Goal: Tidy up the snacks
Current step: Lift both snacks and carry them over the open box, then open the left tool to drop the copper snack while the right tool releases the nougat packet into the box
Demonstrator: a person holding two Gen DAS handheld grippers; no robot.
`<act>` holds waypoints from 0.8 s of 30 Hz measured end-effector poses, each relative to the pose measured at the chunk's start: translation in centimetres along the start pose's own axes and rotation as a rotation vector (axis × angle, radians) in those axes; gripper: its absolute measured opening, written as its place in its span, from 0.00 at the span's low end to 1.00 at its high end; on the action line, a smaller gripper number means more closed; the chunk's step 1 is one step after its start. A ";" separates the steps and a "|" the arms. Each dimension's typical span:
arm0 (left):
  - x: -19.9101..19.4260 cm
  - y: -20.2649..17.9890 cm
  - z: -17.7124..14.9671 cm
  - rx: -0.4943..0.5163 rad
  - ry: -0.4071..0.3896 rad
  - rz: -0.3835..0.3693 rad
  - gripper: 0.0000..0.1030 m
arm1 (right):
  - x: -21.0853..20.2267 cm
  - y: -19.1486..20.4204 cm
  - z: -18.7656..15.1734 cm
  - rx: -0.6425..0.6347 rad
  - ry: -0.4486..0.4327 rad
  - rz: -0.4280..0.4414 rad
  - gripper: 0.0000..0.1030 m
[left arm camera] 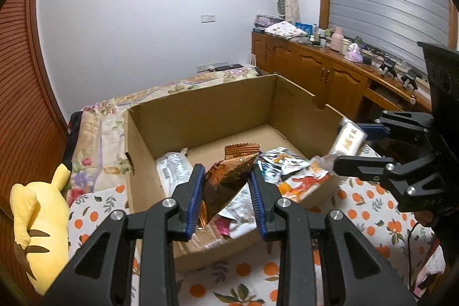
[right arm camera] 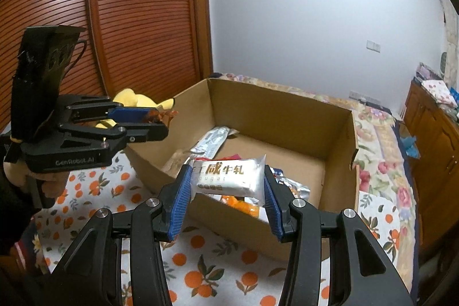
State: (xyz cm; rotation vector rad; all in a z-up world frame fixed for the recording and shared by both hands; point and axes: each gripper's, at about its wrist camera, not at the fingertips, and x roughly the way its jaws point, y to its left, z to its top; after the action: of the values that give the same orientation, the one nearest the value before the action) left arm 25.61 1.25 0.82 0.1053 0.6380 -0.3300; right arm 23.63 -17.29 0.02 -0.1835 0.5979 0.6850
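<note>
An open cardboard box (left arm camera: pixel 200 111) stands on the bed, with several snack packets lying in its near half, among them a silver one (left arm camera: pixel 175 168) and an orange-printed one (left arm camera: pixel 304 179). My left gripper (left arm camera: pixel 226 179) is shut on a shiny brown-orange snack packet (left arm camera: pixel 229 174) above the box's near edge. Off to the right, my right gripper (left arm camera: pixel 351 146) holds a white nougat packet (left arm camera: pixel 348 138). In the right wrist view that gripper (right arm camera: pixel 228 191) is shut on the white packet (right arm camera: pixel 229 175) over the box (right arm camera: pixel 272 111), and the left gripper (right arm camera: pixel 159 122) hovers beside the box's left wall.
A yellow plush toy (left arm camera: pixel 37 220) lies left of the box on the orange-print bedspread (left arm camera: pixel 243 271). A wooden cabinet (left arm camera: pixel 315 68) with clutter on top runs along the right. A slatted wooden wardrobe (right arm camera: pixel 129 19) stands on the left.
</note>
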 end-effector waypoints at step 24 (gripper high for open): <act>2.9 2.7 1.3 -0.059 0.005 0.051 0.42 | 6.9 -1.6 1.9 0.035 0.072 0.050 0.47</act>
State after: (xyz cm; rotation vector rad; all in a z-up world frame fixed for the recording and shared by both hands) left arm 29.40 2.80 0.10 0.0662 0.6485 -0.2612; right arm 29.76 -14.14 -2.48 -0.1619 0.6843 0.7179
